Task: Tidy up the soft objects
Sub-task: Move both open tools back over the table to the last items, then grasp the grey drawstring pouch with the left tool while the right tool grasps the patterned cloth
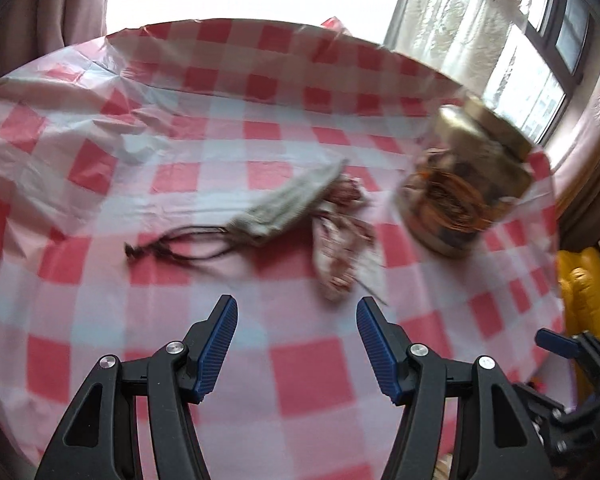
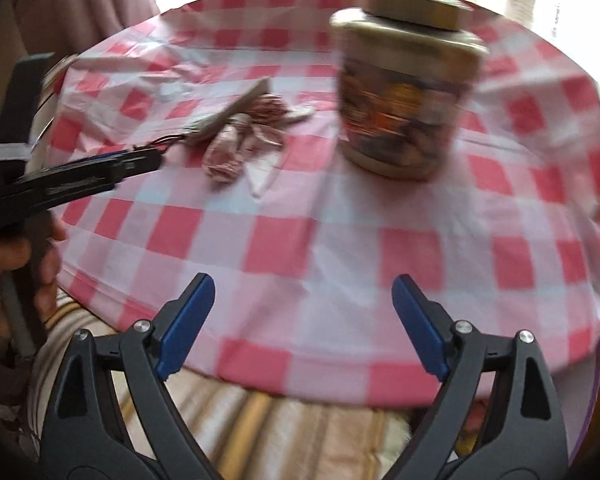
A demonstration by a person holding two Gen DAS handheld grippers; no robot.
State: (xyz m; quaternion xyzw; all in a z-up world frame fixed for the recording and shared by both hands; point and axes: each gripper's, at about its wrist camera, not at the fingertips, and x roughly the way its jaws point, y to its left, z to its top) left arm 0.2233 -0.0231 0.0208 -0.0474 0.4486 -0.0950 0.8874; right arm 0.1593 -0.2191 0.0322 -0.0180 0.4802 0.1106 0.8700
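From the left wrist view, the left gripper (image 1: 297,312) hangs over the red-and-white checked tablecloth (image 1: 300,364) with its blue-padded fingers (image 1: 216,344) spread wide and nothing between them, pointing across the table toward the window. Ahead of the fingertips lies a grey drawstring pouch (image 1: 288,206), flat on the cloth, its dark cords (image 1: 176,246) trailing out to the left. Touching the pouch on its right is a crumpled red-patterned cloth (image 1: 344,248), whose near end reaches down close to the right fingertip. Further right stands a round tin (image 1: 466,196) with a gold lid, blurred, apart from the patterned cloth. At the lower right edge, part of the right gripper (image 1: 560,344) shows, off the table's rim, beside something yellow (image 1: 584,292). From the right wrist view, the right gripper (image 2: 303,300) is held low at the near edge of the table, fingers (image 2: 186,320) parted wide and empty, aimed roughly at the tin (image 2: 404,96), which stands upright well ahead. To the tin's left lie the patterned cloth (image 2: 242,140) and the pouch (image 2: 228,114), touching each other. The left gripper (image 2: 140,160) enters from the left, seen side-on, reaching level over the cloth with its tip near the pouch's cords; the person's left hand (image 2: 8,280) grips its handle at the lower left.
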